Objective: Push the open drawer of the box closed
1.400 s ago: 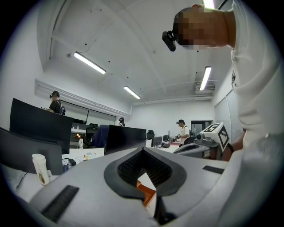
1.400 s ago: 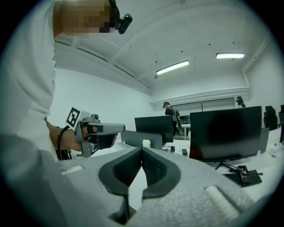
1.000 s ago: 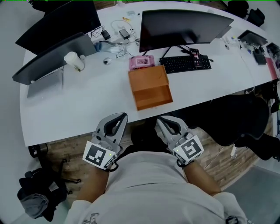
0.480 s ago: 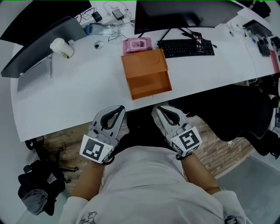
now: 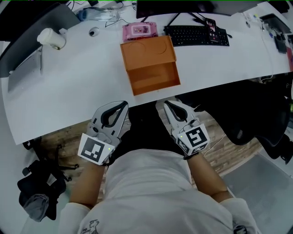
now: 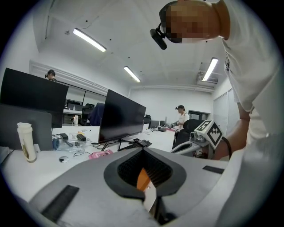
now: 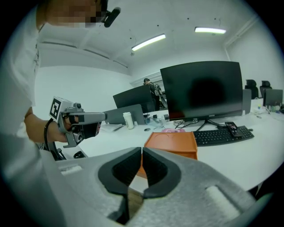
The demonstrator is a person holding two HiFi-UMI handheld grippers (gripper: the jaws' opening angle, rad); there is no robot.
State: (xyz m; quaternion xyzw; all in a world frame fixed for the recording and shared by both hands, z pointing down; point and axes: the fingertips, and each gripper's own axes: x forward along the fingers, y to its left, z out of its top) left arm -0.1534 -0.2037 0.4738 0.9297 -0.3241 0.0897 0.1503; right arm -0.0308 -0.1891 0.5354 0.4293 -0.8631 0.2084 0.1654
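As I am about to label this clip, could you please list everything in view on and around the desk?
desk: one, white, across the upper picture
box: one, orange, at the desk's near edge, centre
drawer: one, orange, open toward the person
wipes pack: one, pink, behind the box
keyboard: one, black, right of the pack
phone: one, dark, on the keyboard
monitor: one, black, behind the keyboard
cup: one, white, desk's left
chair: one, black, right, beside the desk
bag: one, black, floor, lower left
left claw: one, grey, shut, empty, short of the desk
right claw: one, grey, shut, empty, short of the desk
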